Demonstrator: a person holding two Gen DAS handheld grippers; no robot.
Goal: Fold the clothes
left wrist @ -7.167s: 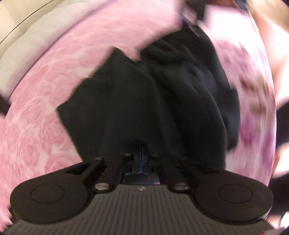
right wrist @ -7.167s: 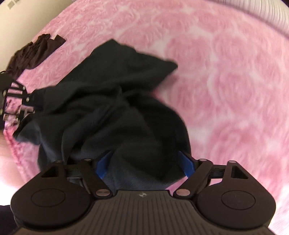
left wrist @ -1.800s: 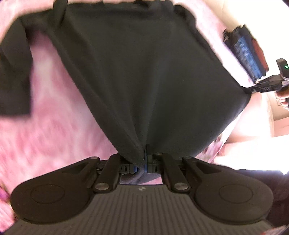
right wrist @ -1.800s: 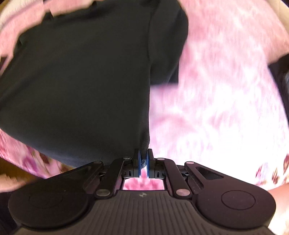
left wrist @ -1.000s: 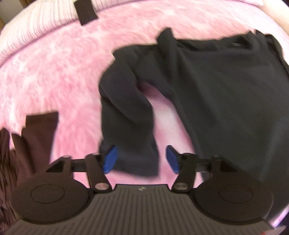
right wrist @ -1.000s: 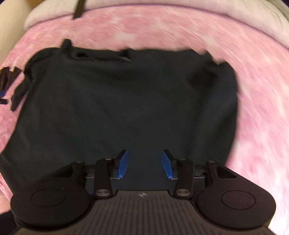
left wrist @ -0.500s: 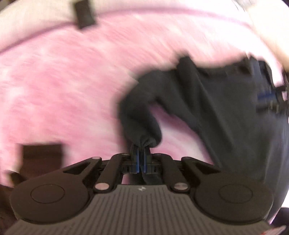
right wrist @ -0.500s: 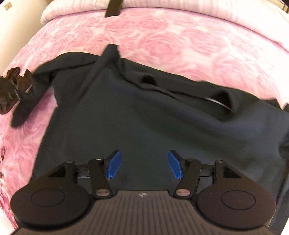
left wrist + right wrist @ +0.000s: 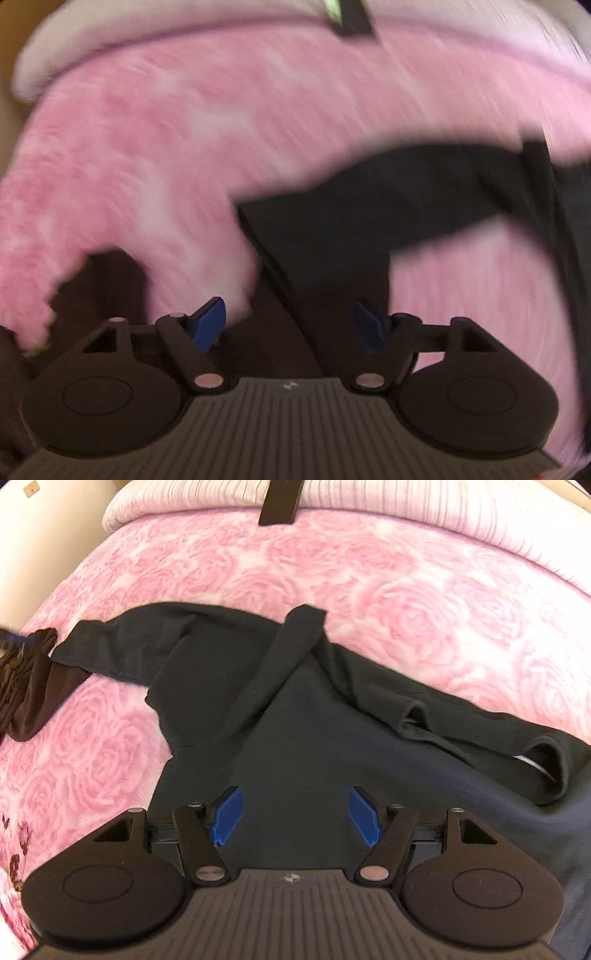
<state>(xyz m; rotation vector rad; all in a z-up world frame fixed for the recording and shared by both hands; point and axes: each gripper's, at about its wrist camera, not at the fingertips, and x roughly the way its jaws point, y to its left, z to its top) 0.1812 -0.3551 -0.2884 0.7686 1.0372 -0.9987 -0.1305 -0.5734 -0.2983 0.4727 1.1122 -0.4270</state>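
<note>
The left gripper [image 9: 288, 325] has its blue pads wide apart and is opening. A sleeve [image 9: 332, 229] of the black top lies between the pads, but they do not press it. The right gripper [image 9: 295, 818] is opening too, wide, over the black top [image 9: 314, 746], holding nothing. The top lies spread on the pink blanket [image 9: 369, 572]. Only the right view is sharp; it shows brown clothes [image 9: 26, 686] beside the sleeve end.
</note>
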